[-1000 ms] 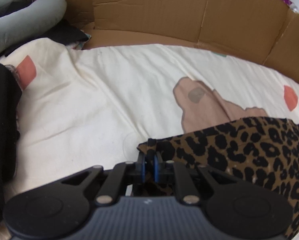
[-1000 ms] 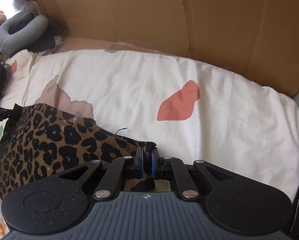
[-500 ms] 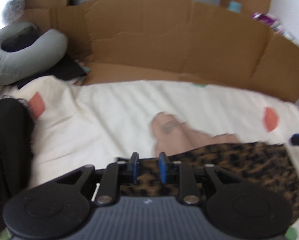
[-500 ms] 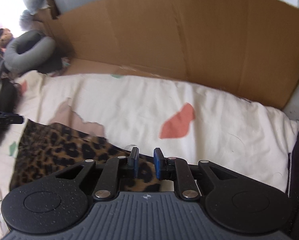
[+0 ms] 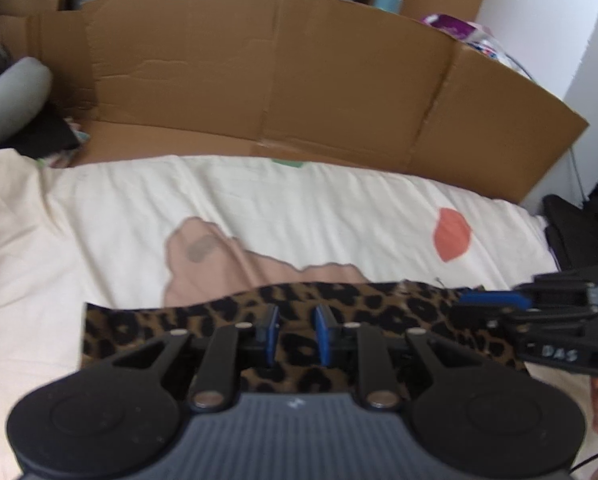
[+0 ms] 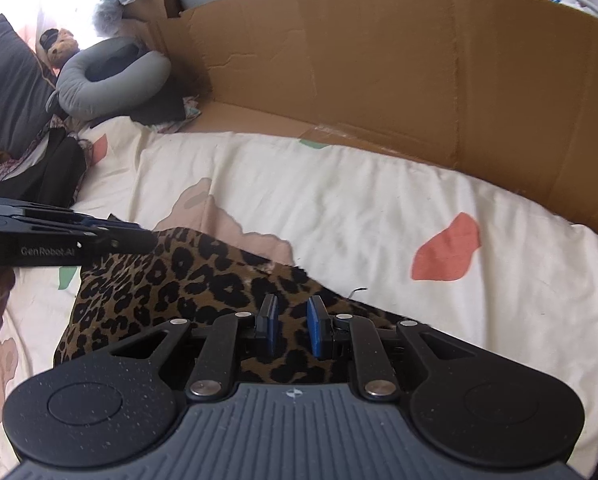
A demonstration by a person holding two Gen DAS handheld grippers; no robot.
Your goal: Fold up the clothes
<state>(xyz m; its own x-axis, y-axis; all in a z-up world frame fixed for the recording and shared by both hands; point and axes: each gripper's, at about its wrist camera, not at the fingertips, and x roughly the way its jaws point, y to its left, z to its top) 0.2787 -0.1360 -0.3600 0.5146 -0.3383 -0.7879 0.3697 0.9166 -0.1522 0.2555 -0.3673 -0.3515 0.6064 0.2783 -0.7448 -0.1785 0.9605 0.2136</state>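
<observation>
A leopard-print garment (image 5: 227,316) (image 6: 171,276) lies folded flat on a cream bedsheet (image 5: 259,208) (image 6: 359,208). My left gripper (image 5: 295,334) hovers over it, open, with only the fabric below showing between its blue pads. My right gripper (image 6: 293,328) is open too, above the garment's right end. In the left wrist view the right gripper (image 5: 499,304) comes in from the right edge. In the right wrist view the left gripper (image 6: 139,234) reaches in from the left, over the garment's far corner.
A cardboard wall (image 5: 279,80) (image 6: 379,60) stands along the far side of the bed. A grey neck pillow (image 6: 111,76), a dark cushion (image 6: 7,88) and black clothing (image 6: 55,168) lie at the far left. A dark bag (image 5: 579,232) sits off the right bed edge.
Both grippers were shut on the garment's corners a second ago. They have since opened, let the fabric drop flat and drawn back above it.
</observation>
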